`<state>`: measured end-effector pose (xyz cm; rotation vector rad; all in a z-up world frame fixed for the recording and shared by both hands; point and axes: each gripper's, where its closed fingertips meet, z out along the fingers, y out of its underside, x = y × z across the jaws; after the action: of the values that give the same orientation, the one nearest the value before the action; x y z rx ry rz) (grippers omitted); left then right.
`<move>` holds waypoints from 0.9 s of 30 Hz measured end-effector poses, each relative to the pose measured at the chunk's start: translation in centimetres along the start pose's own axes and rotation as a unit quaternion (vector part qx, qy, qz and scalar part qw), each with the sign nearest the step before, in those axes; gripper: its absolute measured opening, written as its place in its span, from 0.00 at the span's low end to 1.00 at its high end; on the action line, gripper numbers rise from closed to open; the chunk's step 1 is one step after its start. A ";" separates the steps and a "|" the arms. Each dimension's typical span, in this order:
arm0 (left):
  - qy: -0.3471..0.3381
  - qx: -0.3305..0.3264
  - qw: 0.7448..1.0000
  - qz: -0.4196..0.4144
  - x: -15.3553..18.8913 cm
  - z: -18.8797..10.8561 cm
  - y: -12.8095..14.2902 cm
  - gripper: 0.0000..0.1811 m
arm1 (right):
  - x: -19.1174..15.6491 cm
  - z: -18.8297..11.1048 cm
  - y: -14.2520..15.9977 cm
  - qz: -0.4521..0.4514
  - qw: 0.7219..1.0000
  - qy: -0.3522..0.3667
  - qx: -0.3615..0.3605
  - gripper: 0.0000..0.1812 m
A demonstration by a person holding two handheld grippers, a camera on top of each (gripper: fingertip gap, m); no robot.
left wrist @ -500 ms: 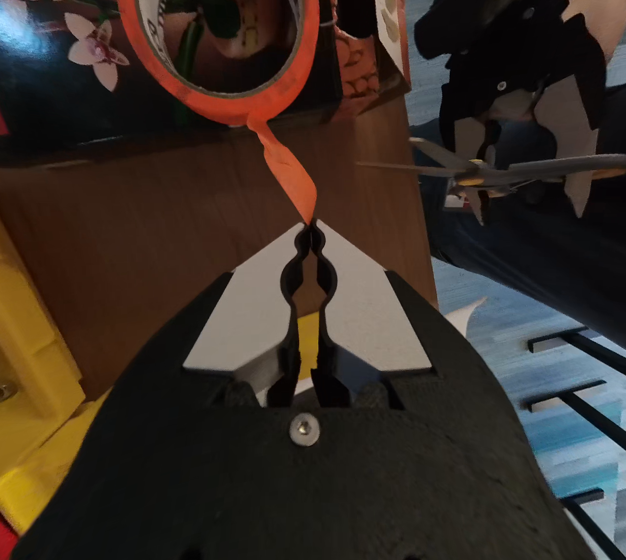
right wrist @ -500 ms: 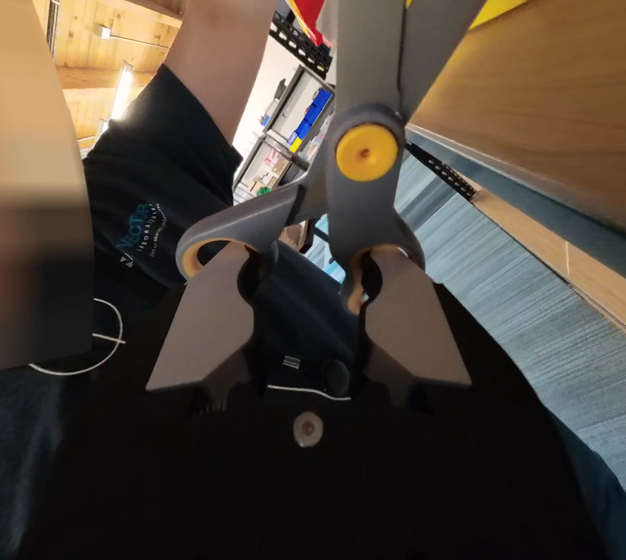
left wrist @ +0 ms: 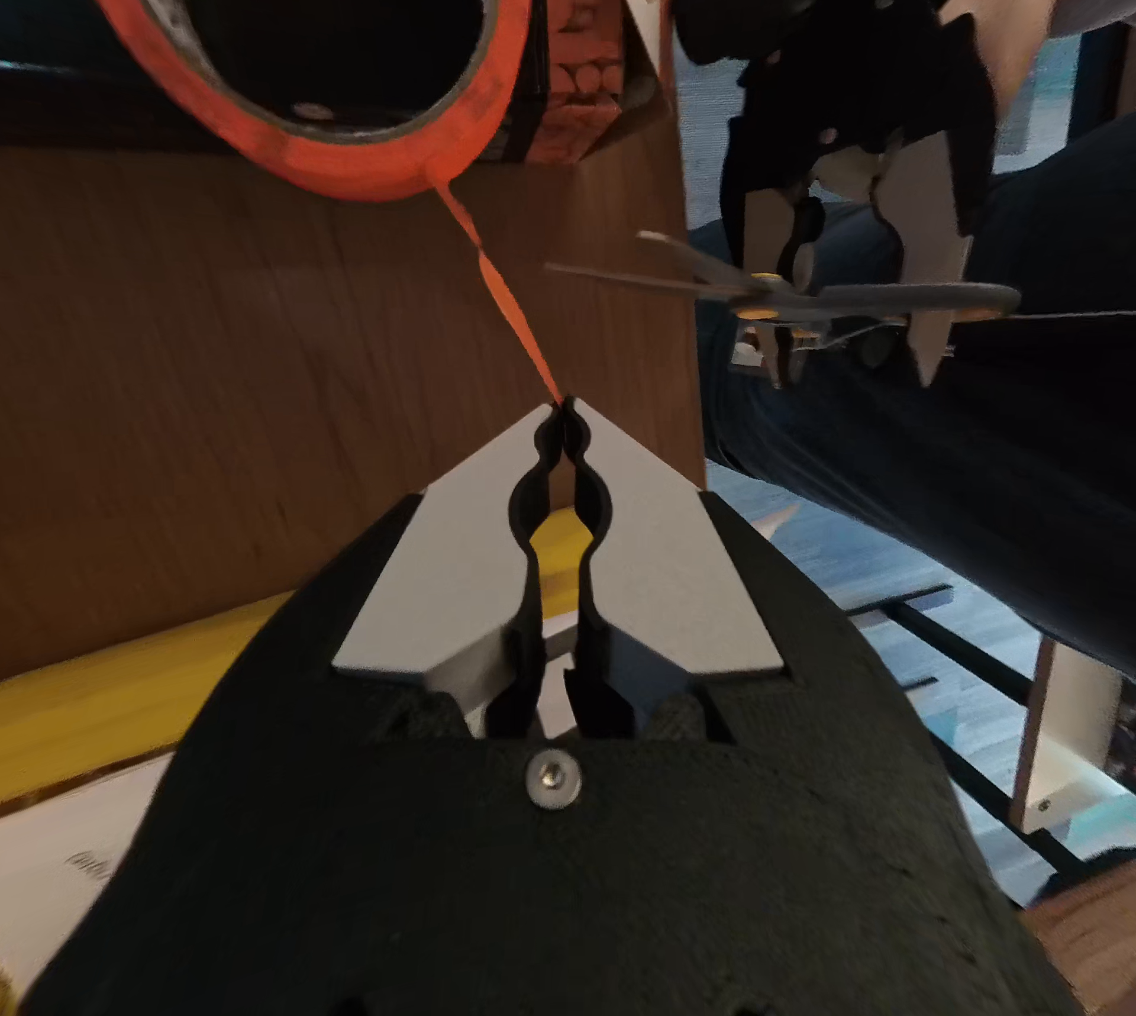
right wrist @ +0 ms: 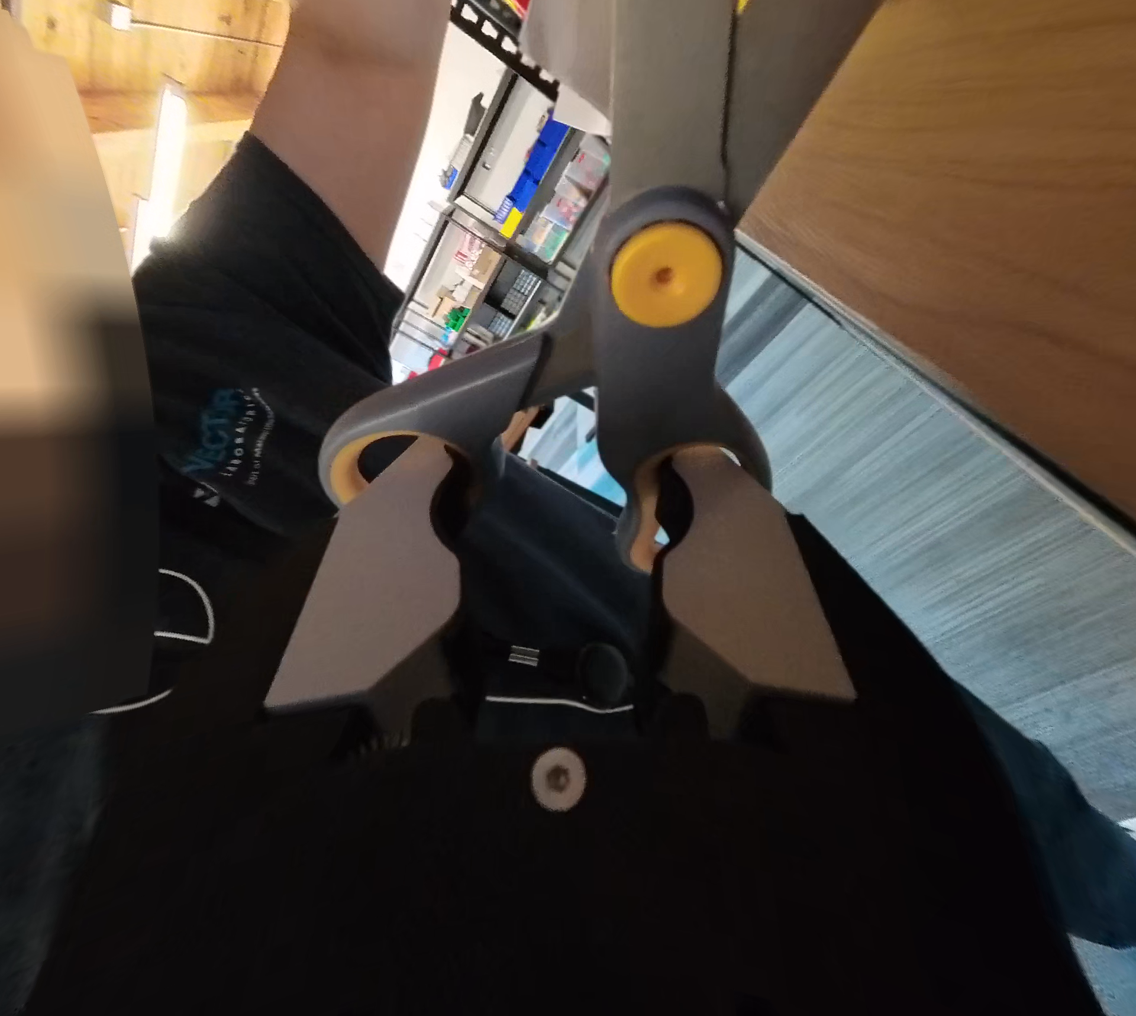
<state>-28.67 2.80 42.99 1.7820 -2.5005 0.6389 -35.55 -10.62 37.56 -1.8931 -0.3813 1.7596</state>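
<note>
Tape pulled taut, scissors closing in.
Left gripper (left wrist: 562, 402) pinches the strip (left wrist: 492, 279), now stretched thin from the roll (left wrist: 344, 162); right gripper (right wrist: 559, 501), fingers spread inside the handles, brings seemingly open scissors (left wrist: 707, 279) nearer.

Unquoted print on orange tape roll's (left wrist: 393, 169) core and dark shirt (right wrist: 258, 372).
</note>
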 end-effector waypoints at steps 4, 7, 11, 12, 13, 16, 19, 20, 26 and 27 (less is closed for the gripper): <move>0.025 -0.011 0.999 0.019 2.0 0.4 0.6 0.00 | -0.1 0.4 0.4 -0.011 1.000 -0.005 0.006 0.32; 0.019 -0.018 0.999 0.030 2.4 0.5 0.7 0.00 | -0.6 0.5 0.5 -0.008 1.000 -0.022 0.008 0.31; 0.020 -0.008 1.000 0.013 1.9 0.6 0.0 0.00 | -0.2 0.3 0.5 -0.003 1.000 -0.022 0.013 0.32; 0.019 -0.007 1.000 0.012 1.7 0.6 -0.1 0.01 | -0.2 0.2 0.6 0.001 1.000 -0.023 0.014 0.31; 0.012 -0.015 1.000 0.009 1.5 0.7 0.1 0.06 | -0.3 0.1 0.6 0.003 1.000 -0.024 0.014 0.32; -0.012 -0.052 0.999 0.003 0.8 0.3 1.0 0.30 | -0.4 -0.5 1.2 -0.001 1.000 -0.018 0.011 0.32; -0.048 -0.107 0.993 0.018 0.2 -0.4 2.5 0.42 | -0.6 -1.0 1.9 -0.003 1.000 -0.015 0.010 0.32; -0.053 -0.124 0.991 0.022 0.4 -0.6 2.9 0.42 | -0.7 -1.1 2.1 -0.003 1.000 -0.016 0.011 0.32; -0.029 -0.226 0.974 0.017 3.5 0.4 4.3 0.32 | -1.1 -1.8 2.8 0.000 0.999 -0.026 0.023 0.32; -0.018 -0.238 0.971 0.013 4.3 0.8 4.3 0.30 | -1.1 -1.9 2.9 -0.001 0.999 -0.029 0.022 0.32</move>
<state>-33.84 -0.17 41.84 1.5901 -2.4259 -0.0059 -34.24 -14.00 36.93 -1.8150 -0.3612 1.8097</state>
